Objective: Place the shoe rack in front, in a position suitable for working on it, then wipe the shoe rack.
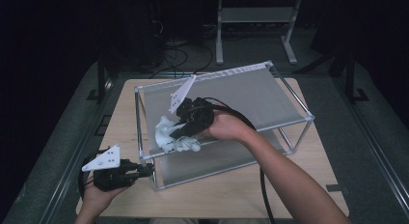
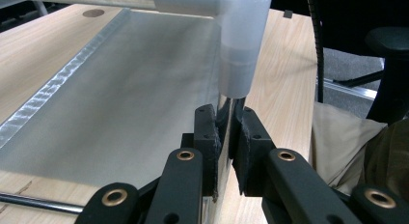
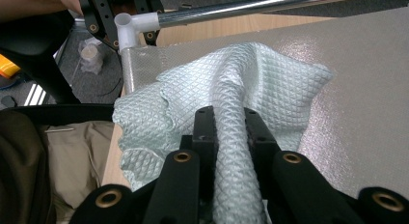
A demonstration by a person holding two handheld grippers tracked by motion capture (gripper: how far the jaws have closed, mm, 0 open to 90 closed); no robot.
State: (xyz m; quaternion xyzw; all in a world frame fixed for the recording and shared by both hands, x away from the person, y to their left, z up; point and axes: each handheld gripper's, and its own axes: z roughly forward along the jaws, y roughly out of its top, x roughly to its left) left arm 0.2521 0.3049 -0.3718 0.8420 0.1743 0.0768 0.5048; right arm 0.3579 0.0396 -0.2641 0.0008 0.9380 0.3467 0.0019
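Note:
A two-shelf rack (image 1: 289, 101) of metal tubes and grey sheets stands on the wooden table (image 1: 217, 197). A pale quilted cloth (image 1: 163, 130) lies crumpled at the left end of the top shelf (image 1: 251, 96). My right gripper (image 1: 176, 132) reaches in from the right and is shut on a fold of that cloth (image 3: 270, 84), which runs up between the jaws of the right gripper (image 3: 230, 122). My left gripper (image 1: 147, 170) sits at the rack's front left corner. In its own view, my left gripper (image 2: 230, 122) is shut on the metal post (image 2: 226, 110) just below the white corner joint (image 2: 238, 45).
The lower shelf (image 1: 212, 162) lies under the cloth's end of the rack. Bare table runs along the front and right of the rack. Cables trail from both grippers. A white stand (image 1: 255, 21) and loose cables sit on the dark floor behind the table.

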